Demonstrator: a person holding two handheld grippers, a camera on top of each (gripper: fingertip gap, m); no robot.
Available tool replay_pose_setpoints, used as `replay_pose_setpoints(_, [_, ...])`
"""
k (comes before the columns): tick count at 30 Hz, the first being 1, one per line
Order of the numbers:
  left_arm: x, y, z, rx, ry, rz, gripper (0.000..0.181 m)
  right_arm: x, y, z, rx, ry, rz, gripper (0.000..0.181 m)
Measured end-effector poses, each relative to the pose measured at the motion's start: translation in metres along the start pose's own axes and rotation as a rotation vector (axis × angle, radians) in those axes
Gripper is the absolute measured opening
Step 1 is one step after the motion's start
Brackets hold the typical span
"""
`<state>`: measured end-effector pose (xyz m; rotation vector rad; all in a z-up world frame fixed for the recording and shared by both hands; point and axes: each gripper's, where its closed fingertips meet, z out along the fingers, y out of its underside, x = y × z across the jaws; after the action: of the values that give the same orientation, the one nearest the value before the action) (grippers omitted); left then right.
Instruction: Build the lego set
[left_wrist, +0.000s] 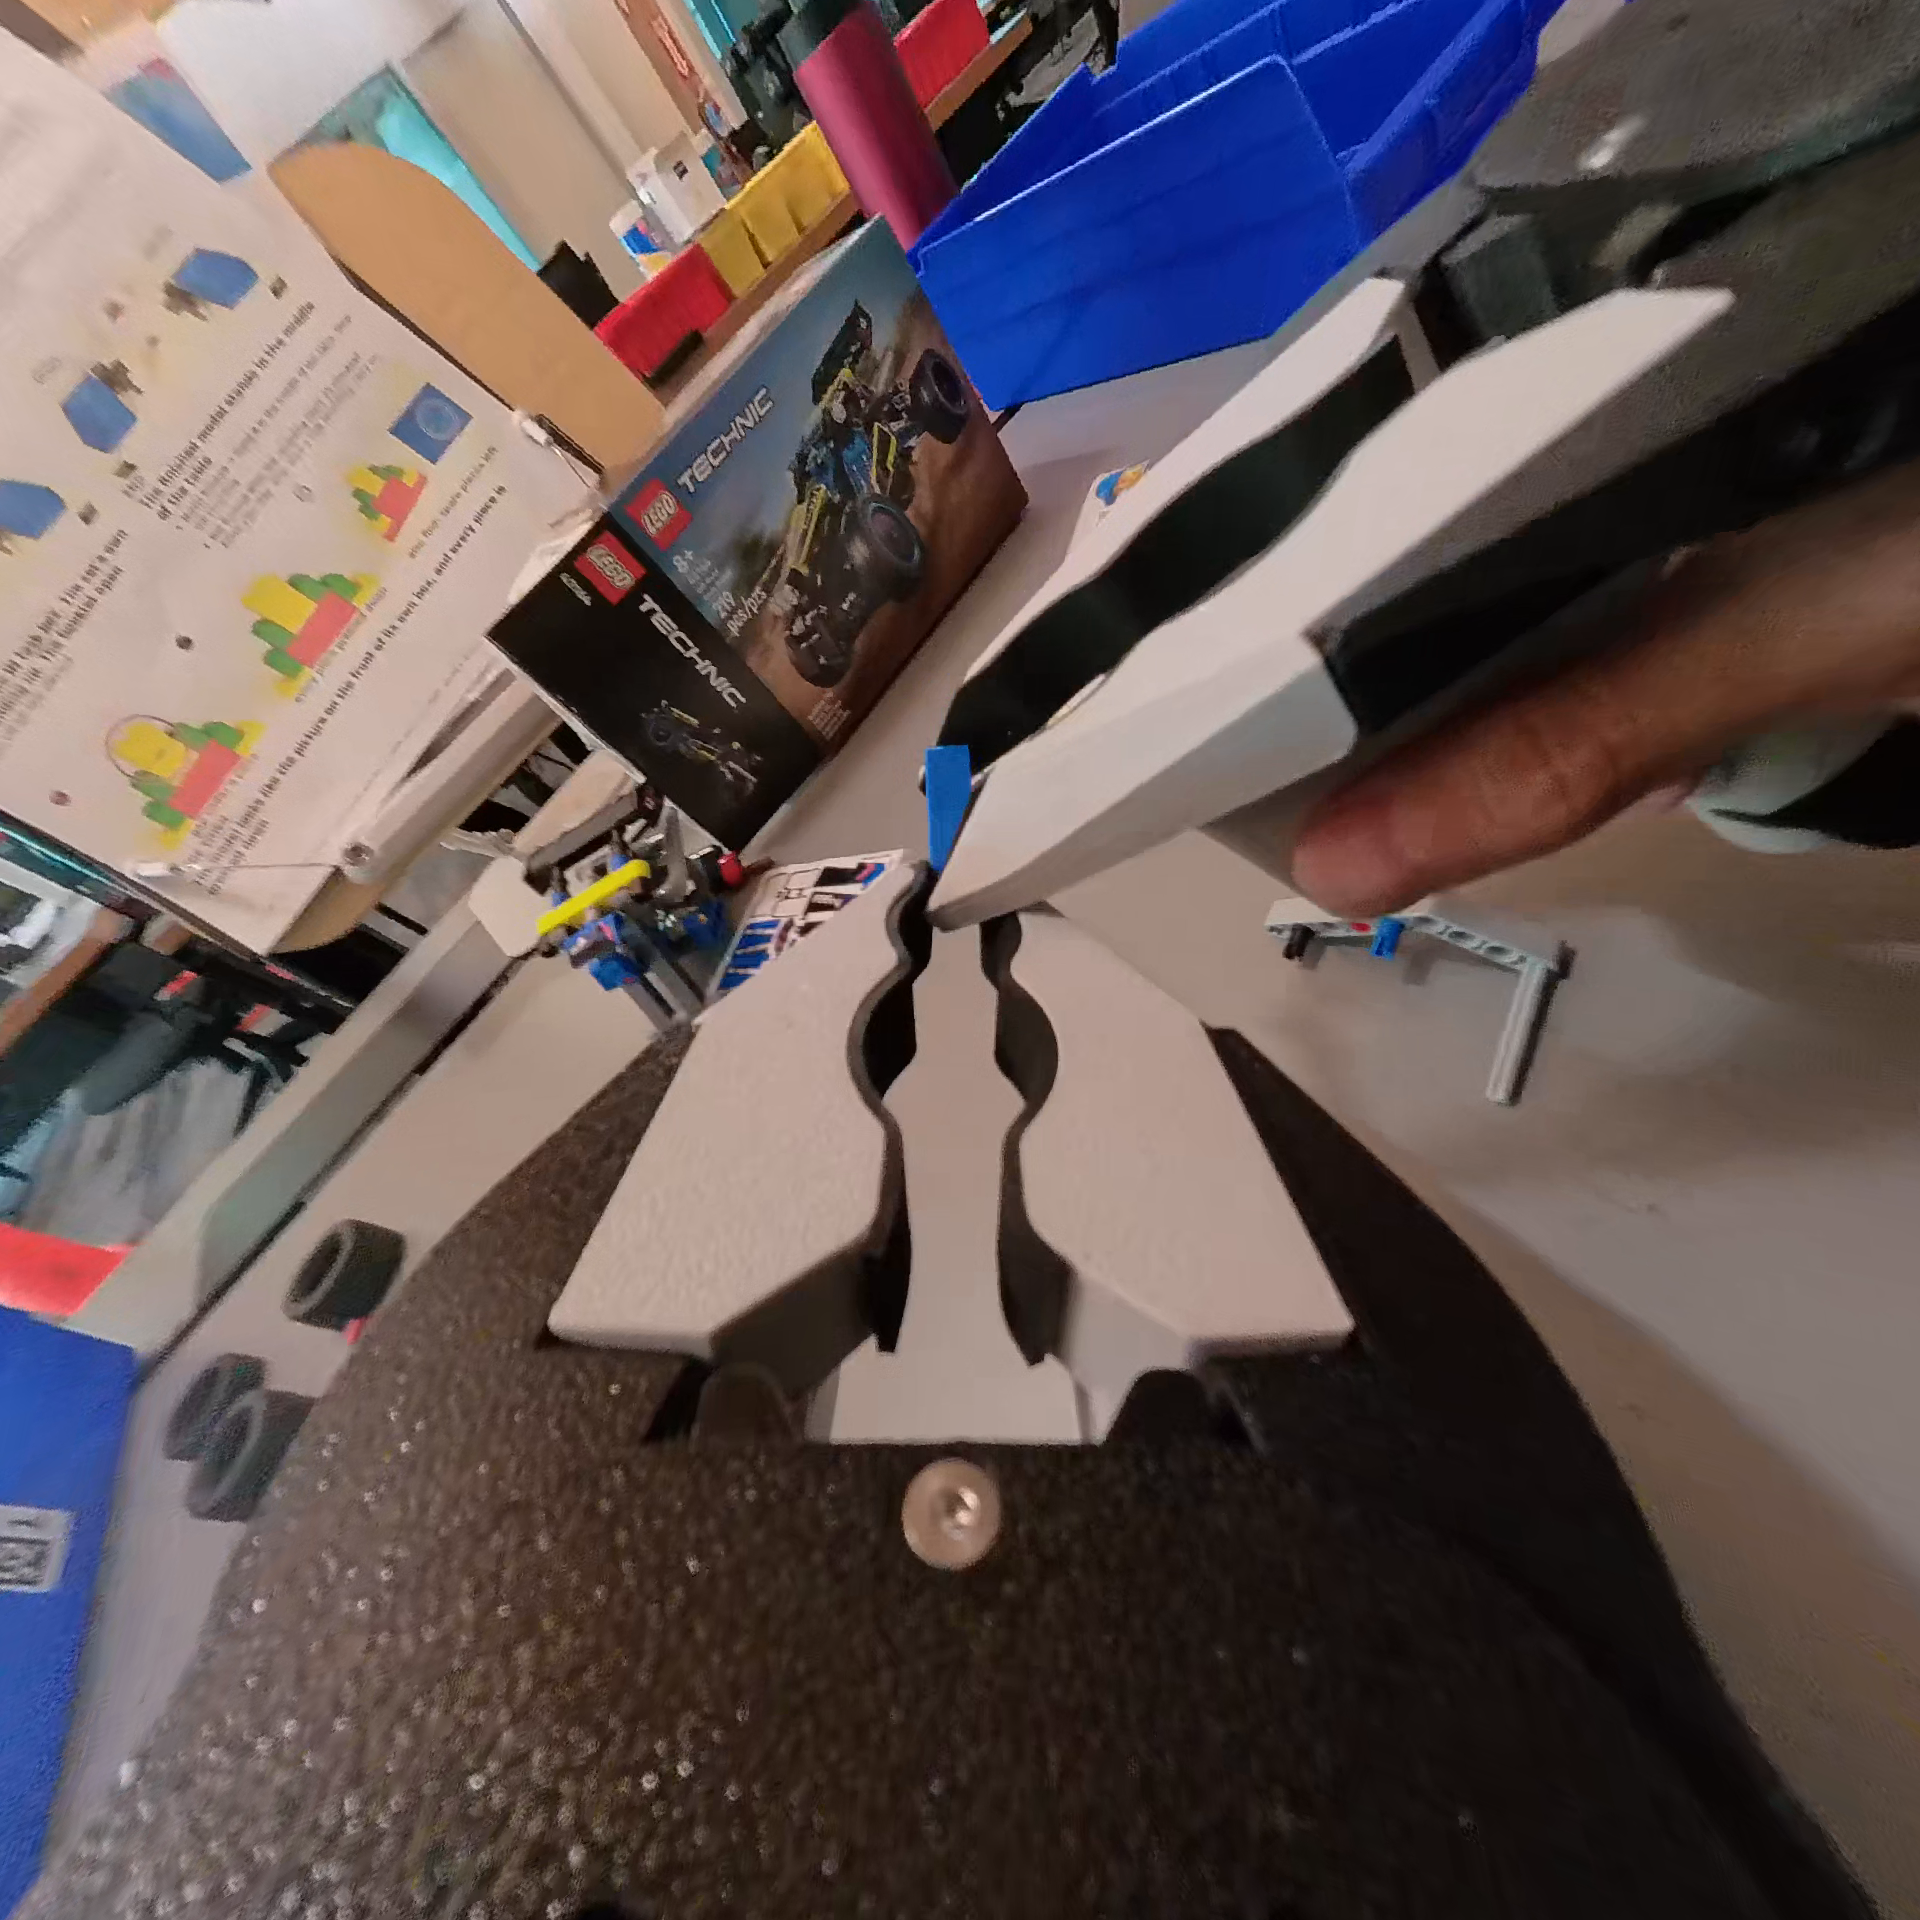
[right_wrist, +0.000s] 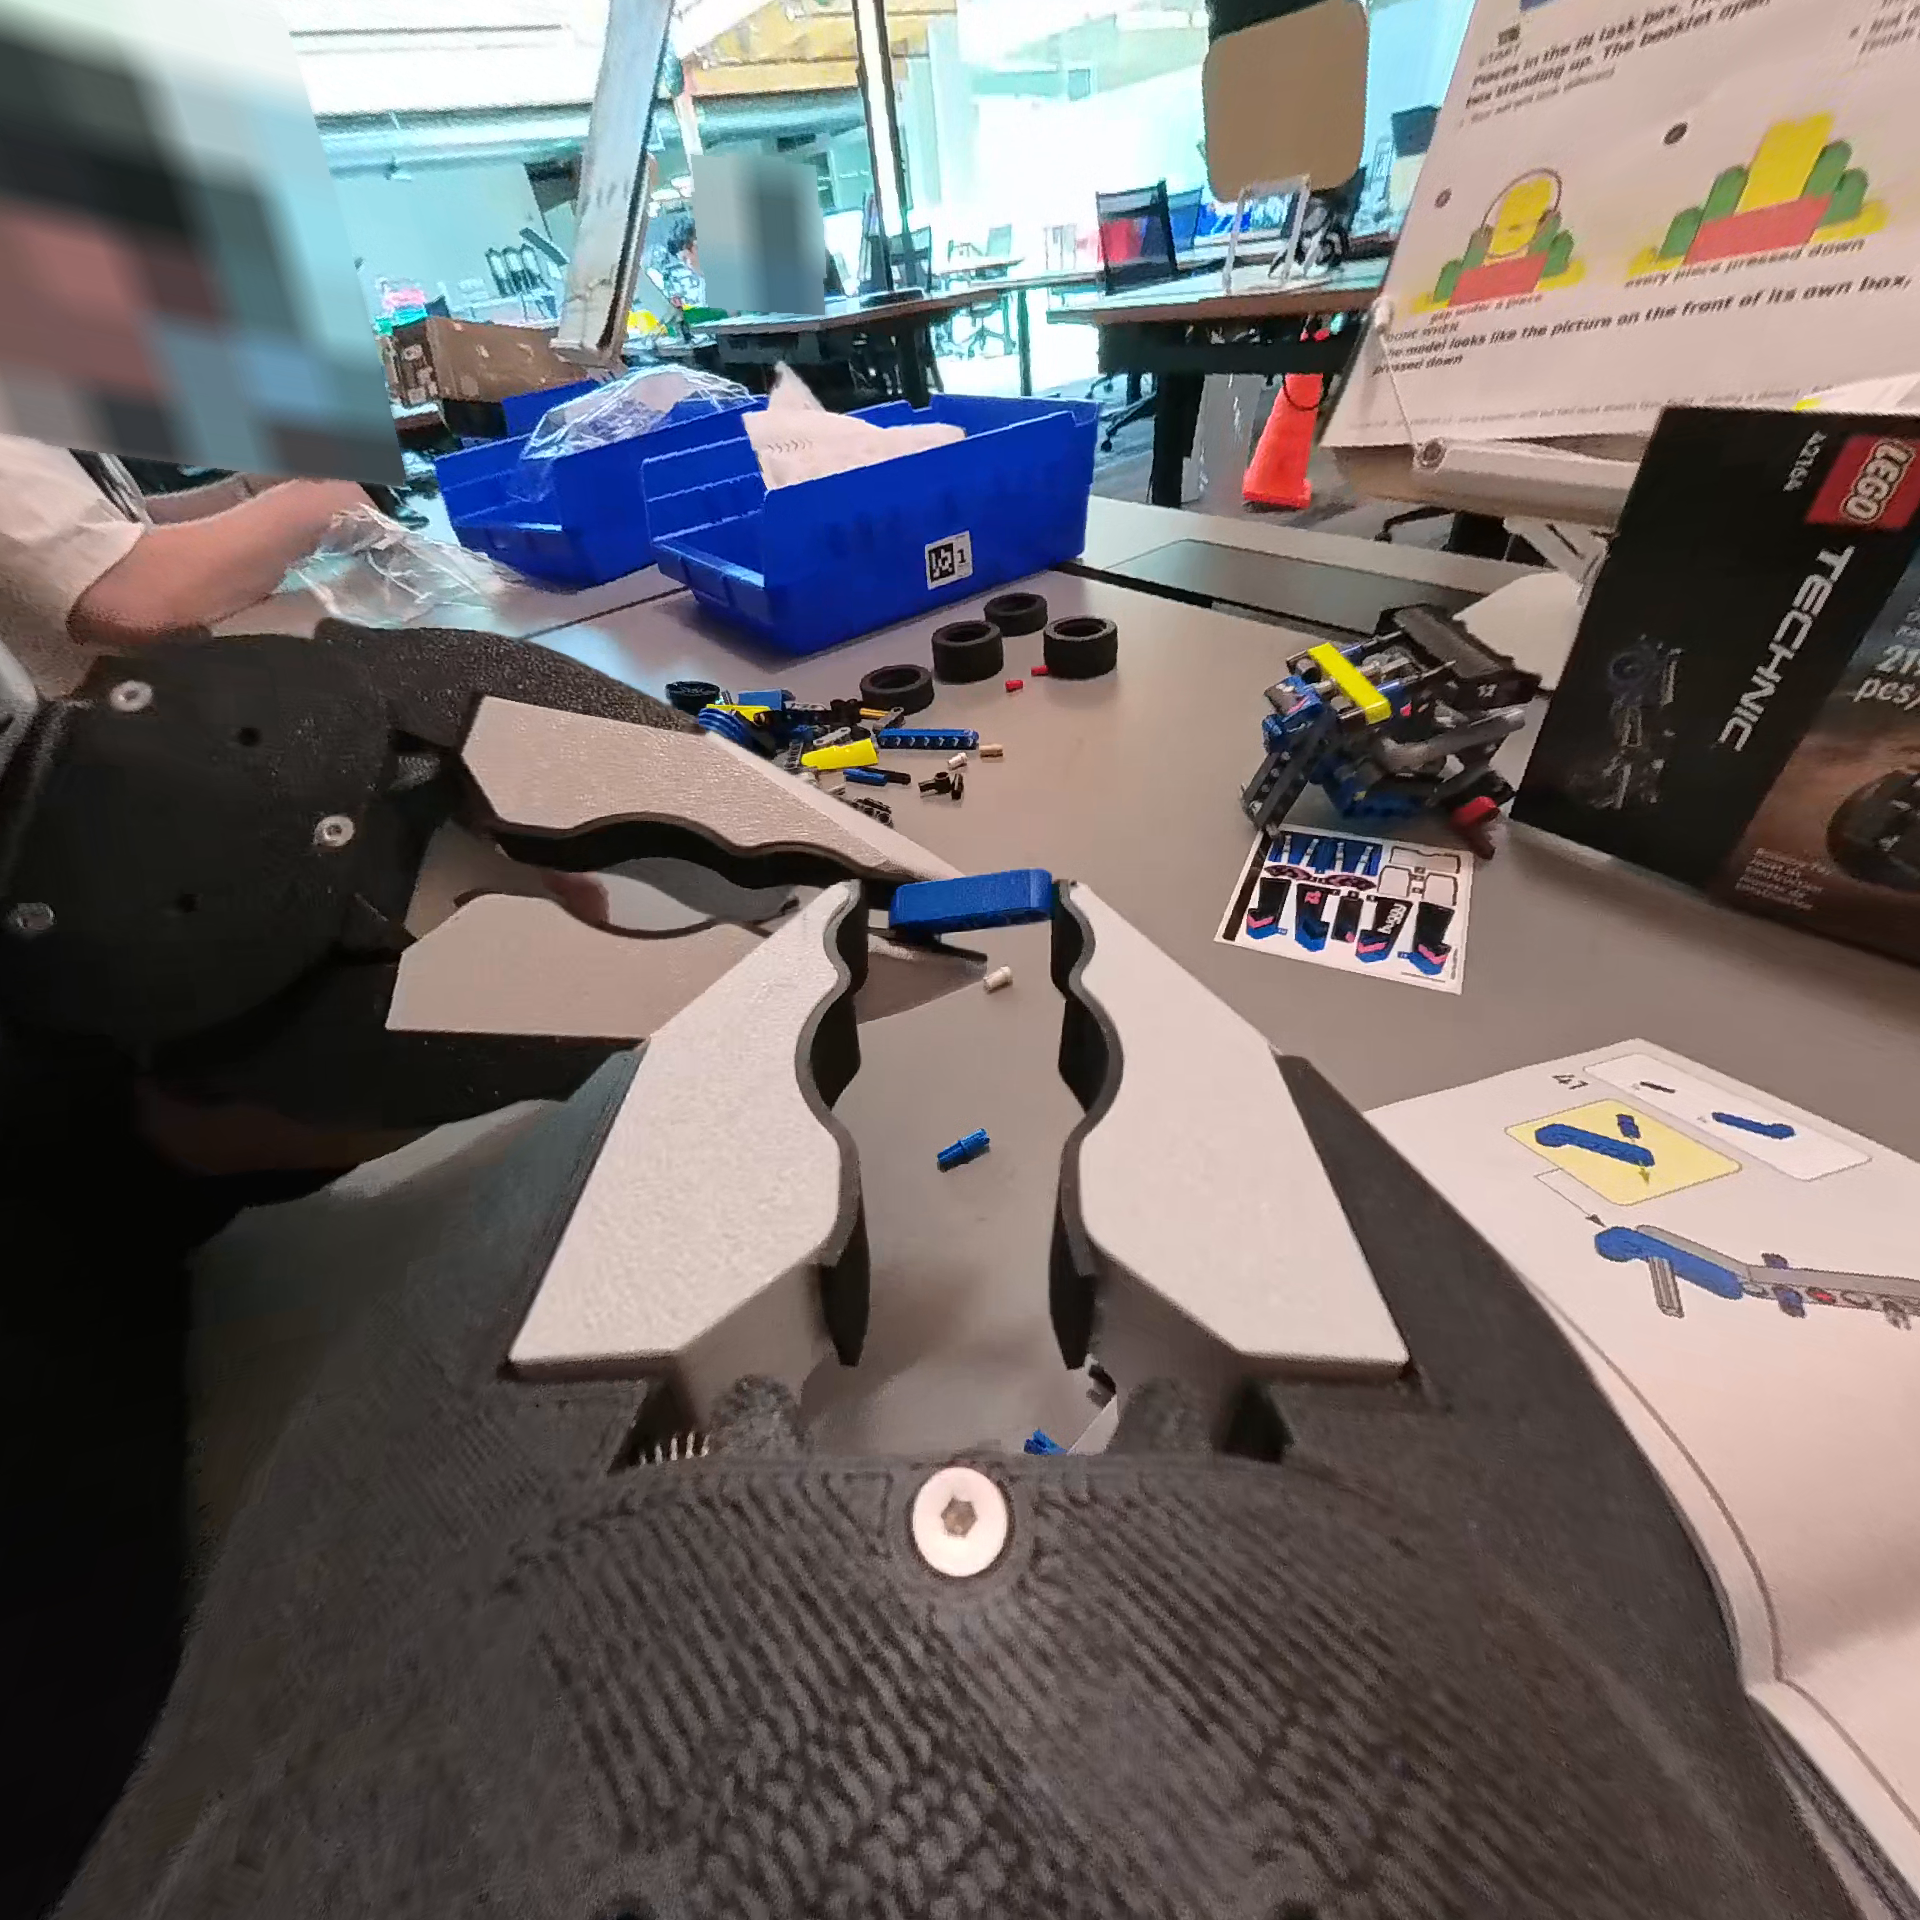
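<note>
Grey table (right_wrist: 1195, 758) at frame centre: the right gripper (right_wrist: 961, 899) clamps a small blue beam (right_wrist: 971, 896) by its ends. Left gripper (right_wrist: 951, 904) meets it from the left, nearly closed; whether it grips, I cannot tell. Light, rigid, slippery plastic; flat faces suit gripping.

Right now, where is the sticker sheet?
In the right wrist view, the sticker sheet lies flat on the table, right of the gripper tips, just before the half-built model.

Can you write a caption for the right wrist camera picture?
Right gripper pinches a blue Lego piece above a grey table, with the left gripper alongside.
</note>
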<state>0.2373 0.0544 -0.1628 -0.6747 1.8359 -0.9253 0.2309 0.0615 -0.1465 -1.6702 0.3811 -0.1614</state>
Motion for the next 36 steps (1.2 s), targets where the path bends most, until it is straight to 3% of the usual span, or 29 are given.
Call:
replay_pose_setpoints(3, [0.003, 0.002, 0.001, -0.015, 0.031, -0.060, 0.005, -0.003, 0.001, 0.000, 0.004, -0.006, -0.032, 0.025])
replay_pose_setpoints(4, [0.004, 0.002, 0.002, -0.014, 0.043, -0.071, 0.005, -0.010, 0.001, -0.001, 0.001, -0.050, -0.048, 0.010])
replay_pose_setpoints(10, [0.012, 0.007, 0.004, -0.011, 0.104, -0.120, 0.004, -0.006, 0.010, -0.004, -0.048, -0.082, -0.010, 0.000])
replay_pose_setpoints(15, [0.010, 0.021, -0.003, -0.020, 0.210, -0.155, 0.000, 0.009, 0.007, -0.021, -0.108, -0.068, -0.011, 0.000])
replay_pose_setpoints(21, [0.018, 0.063, -0.004, -0.196, 0.478, -0.197, 0.012, 0.045, 0.013, -0.048, -0.207, 0.037, -0.071, 0.002])
replay_pose_setpoints(25, [0.033, 0.065, 0.008, -0.240, 0.615, -0.095, 0.018, 0.037, 0.019, -0.047, -0.234, -0.007, -0.085, 0.003])
replay_pose_setpoints(28, [0.044, 0.073, 0.017, -0.303, 0.705, 0.014, 0.021, 0.030, 0.035, -0.049, -0.356, -0.035, -0.159, 0.007])
replay_pose_setpoints(31, [0.046, 0.077, 0.022, -0.373, 0.715, 0.033, 0.009, 0.030, 0.053, -0.053, -0.480, -0.022, -0.231, 0.011])
replay_pose_setpoints(36, [0.048, 0.077, 0.015, -0.428, 0.664, -0.063, 0.007, 0.018, 0.058, -0.049, -0.482, -0.066, -0.226, 0.014])
